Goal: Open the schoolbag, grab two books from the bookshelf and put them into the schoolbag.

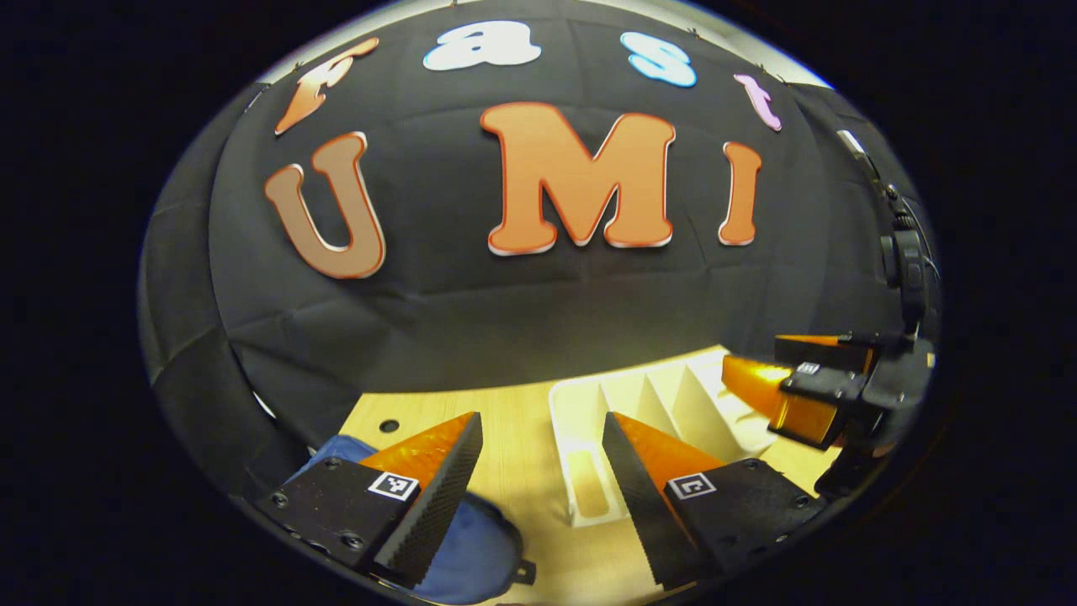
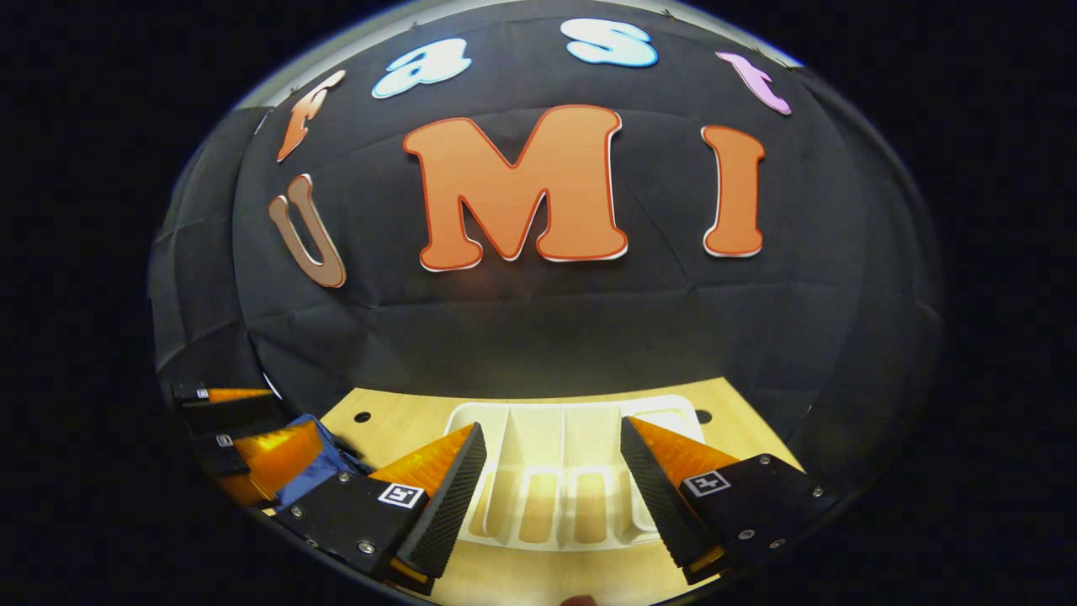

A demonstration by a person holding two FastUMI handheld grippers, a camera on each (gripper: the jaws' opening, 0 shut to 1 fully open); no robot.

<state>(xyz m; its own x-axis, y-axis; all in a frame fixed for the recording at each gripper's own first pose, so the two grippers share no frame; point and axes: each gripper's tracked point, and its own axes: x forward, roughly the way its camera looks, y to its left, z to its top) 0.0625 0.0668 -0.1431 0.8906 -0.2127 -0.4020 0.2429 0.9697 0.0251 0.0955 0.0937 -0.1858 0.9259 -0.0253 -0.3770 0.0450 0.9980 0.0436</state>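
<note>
Blue fabric of the schoolbag (image 1: pixel 471 547) lies at the bottom left of the left gripper view, partly under the left gripper's near finger, with a small dark tab at its lower right edge. In the right gripper view the bag (image 2: pixel 324 467) shows as a blue patch at the lower left, behind the other gripper's finger. Whether it is zipped or unzipped cannot be told.

Just right of the bag stands the white bookshelf (image 1: pixel 673 404), a divided rack on the wooden table (image 1: pixel 522 438); its slots look bare. In the right gripper view the bookshelf (image 2: pixel 555 471) sits low in the centre, between the right gripper's fingers.

Left gripper (image 1: pixel 543 471) is released, its jaws spread wide with nothing between them, hanging over the table between bag and shelf. Right gripper (image 2: pixel 554 480) is likewise spread and holds nothing, above the shelf. It also appears at the right edge of the left gripper view (image 1: pixel 799 396), and the left gripper at the lower left of the right gripper view (image 2: pixel 244 438).
</note>
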